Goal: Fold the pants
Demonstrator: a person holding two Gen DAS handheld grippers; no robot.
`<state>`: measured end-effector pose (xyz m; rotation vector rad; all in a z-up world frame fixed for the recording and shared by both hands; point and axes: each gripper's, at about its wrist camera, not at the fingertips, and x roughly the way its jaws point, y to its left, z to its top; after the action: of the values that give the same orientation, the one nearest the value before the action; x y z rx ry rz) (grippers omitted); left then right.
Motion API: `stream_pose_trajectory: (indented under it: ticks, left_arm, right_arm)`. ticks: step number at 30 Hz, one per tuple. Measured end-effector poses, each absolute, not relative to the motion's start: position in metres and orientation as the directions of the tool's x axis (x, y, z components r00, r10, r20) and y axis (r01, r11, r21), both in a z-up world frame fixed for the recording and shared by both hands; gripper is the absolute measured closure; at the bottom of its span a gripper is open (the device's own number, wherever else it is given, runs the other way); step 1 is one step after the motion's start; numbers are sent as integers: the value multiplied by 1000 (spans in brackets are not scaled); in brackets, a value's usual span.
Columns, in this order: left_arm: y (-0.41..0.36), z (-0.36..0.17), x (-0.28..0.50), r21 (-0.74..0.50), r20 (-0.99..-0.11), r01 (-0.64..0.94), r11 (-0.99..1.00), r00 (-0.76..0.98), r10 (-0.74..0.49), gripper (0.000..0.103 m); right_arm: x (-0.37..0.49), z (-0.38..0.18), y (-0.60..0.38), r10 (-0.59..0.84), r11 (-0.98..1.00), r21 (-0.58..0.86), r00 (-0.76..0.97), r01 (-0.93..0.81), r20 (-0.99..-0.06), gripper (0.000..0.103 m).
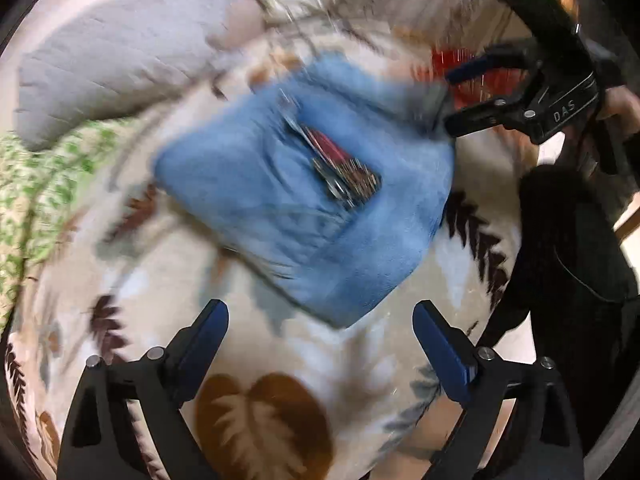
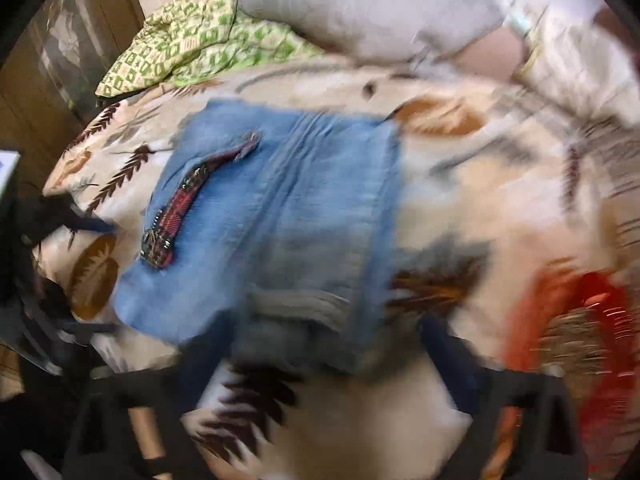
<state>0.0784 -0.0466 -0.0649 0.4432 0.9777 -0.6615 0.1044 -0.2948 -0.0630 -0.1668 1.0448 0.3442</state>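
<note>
Bedspread (image 1: 168, 280), cream with a leaf print, fills both views. Grey pillow (image 1: 112, 68) and green-patterned pillow (image 2: 192, 36) at its far end. Pants (image 1: 304, 200): blue denim, folded into a compact block, plaid belt (image 1: 344, 168) on top, lying flat mid-bed. Left gripper (image 1: 320, 344) tilted steeply down just short of the block's near corner, jaws wide apart, nothing between. Right gripper (image 1: 448, 98) at the block's far edge, jaws apart; contact unclear, heavy blur.

Each black plastic two-finger gripper (image 1: 320, 320) carries blue finger pads (image 1: 208, 344), silver pivot screws and white "DAS" lettering (right unit (image 1: 446, 100)).
</note>
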Motion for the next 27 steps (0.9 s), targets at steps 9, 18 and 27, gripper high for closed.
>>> stream_pose_trajectory:
  ticks: [9,18,27]
  left_arm:
    - [12,-79,165,-550,-764,196,812,276,-583,0]
    - [-14,-130,183,-605,-770,105,789,175,-614,0]
    - [-24,-138,191,-667,-721,113,737,156,-676,28]
  right_arm:
    - [158,-73,-342,522,851,509,321,-130,-790,3]
    - [175,-134,-351,688,713,701,193,-7,-699,4]
    - [180,-136,-328,732,680,727,142,-90,-667,22]
